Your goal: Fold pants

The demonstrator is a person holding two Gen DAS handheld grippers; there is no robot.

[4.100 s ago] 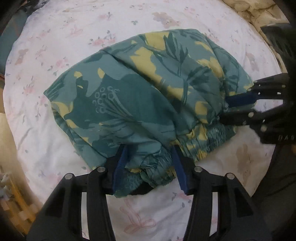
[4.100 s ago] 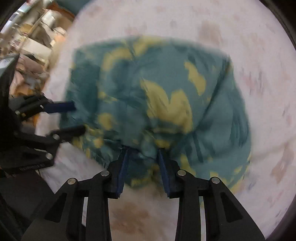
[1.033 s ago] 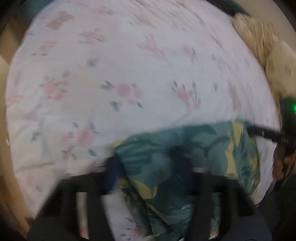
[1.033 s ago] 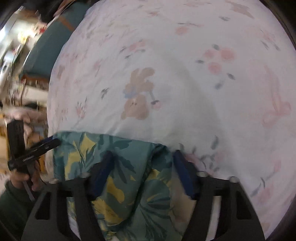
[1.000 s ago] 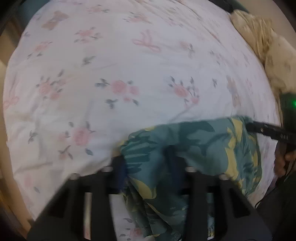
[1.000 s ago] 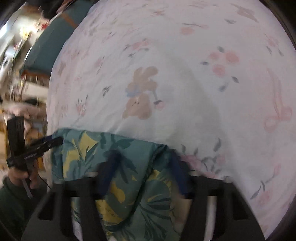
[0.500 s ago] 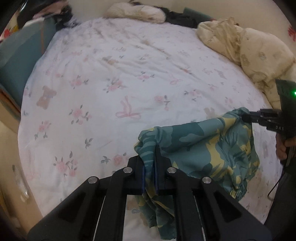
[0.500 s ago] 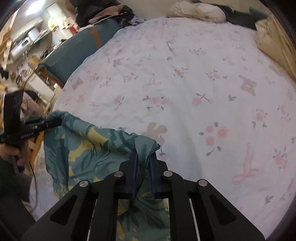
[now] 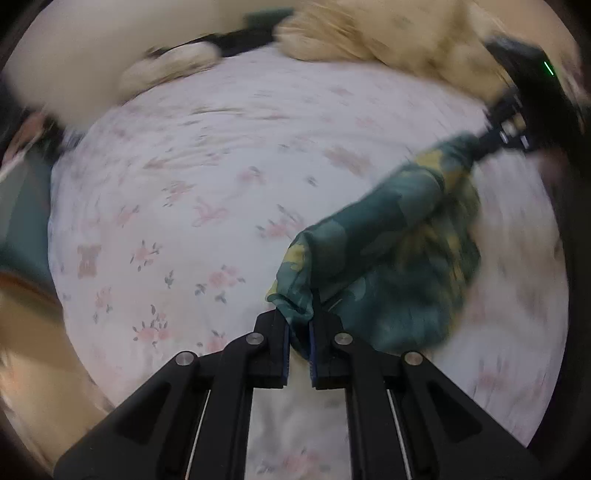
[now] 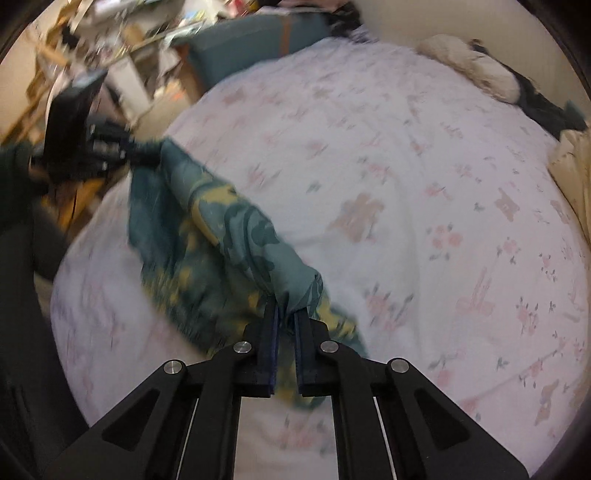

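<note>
The pants (image 9: 388, 251) are teal with a yellow leaf print. They hang stretched between my two grippers above the bed, the loose part drooping below the taut edge. My left gripper (image 9: 299, 325) is shut on one end of that edge. My right gripper (image 10: 285, 317) is shut on the other end; the pants (image 10: 229, 236) run from it up to the left gripper (image 10: 144, 155). The right gripper also shows in the left wrist view (image 9: 484, 142), clamped on the far corner.
The bed has a white sheet (image 9: 207, 184) with pink flowers. A cream blanket (image 9: 369, 33) and pillow (image 10: 469, 66) lie at its far side. A teal cushion (image 10: 255, 44) and cluttered shelves (image 10: 110, 40) stand beyond the left edge.
Both grippers have lifted the pants higher off the bed and pulled apart, so the top edge is now taut. Both views are tilted up and blurred by motion.
</note>
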